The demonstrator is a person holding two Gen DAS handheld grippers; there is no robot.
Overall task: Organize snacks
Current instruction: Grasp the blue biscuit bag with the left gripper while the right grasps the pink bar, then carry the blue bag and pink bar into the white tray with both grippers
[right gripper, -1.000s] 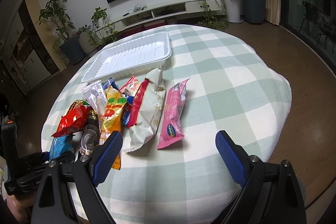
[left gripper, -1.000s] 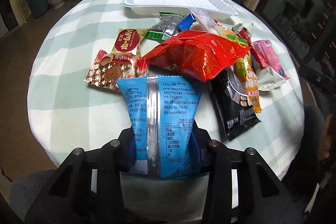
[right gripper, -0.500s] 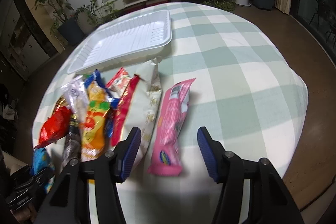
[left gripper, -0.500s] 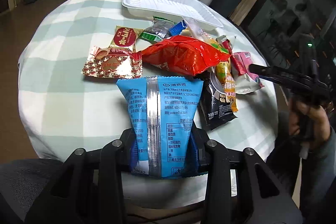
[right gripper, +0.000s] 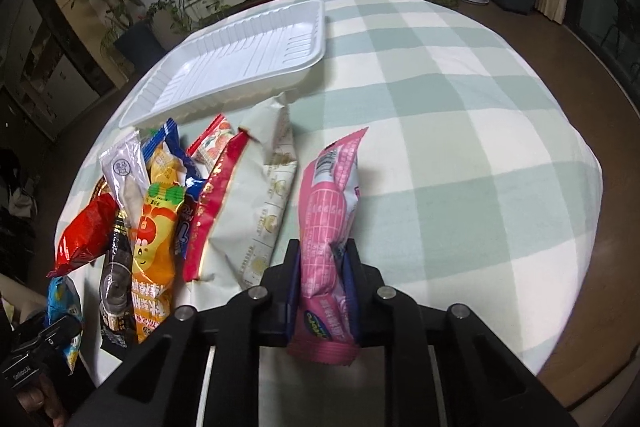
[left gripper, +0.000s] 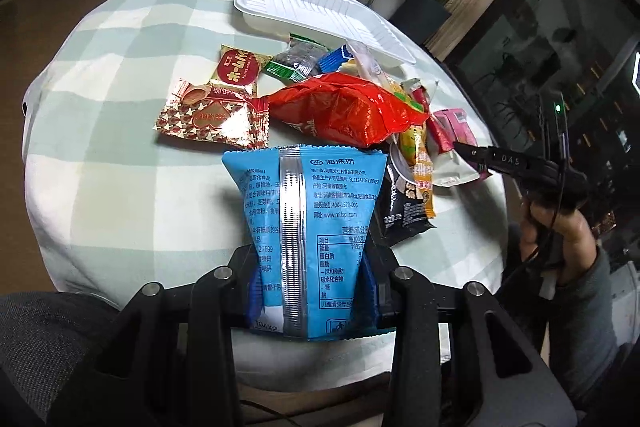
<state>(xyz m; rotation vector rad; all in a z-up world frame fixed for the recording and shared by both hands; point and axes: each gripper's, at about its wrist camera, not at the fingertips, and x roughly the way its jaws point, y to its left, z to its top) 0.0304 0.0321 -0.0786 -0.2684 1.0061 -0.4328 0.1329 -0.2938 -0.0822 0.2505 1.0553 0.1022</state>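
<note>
A: Potted plants and a low TV shelf ring the round tabletop [right gripper: 460, 75] with its green-checked cloth. What has changed over the last second?

B: The right tool [right gripper: 323, 291], which gaped wide over the pink packet [right gripper: 329, 227] a second ago, has clamped onto its near end. The left tool [left gripper: 310, 287] keeps its grip on the blue packet [left gripper: 308, 211], as before. So both hands are now loaded, and I judge the carry to the white tray [right gripper: 240, 67] comes next.

A: Where is everything, left to right?

B: From the right wrist view: the loose heap at nine o'clock, the pink packet at six, bare cloth at three. The tray sits at eleven, with nothing in it.

A: Counts?

B: One tray, two tools, two packets held. In the left wrist view the heap [left gripper: 344, 107] has roughly ten packets, but they overlap, so I cannot count them exactly.
</note>
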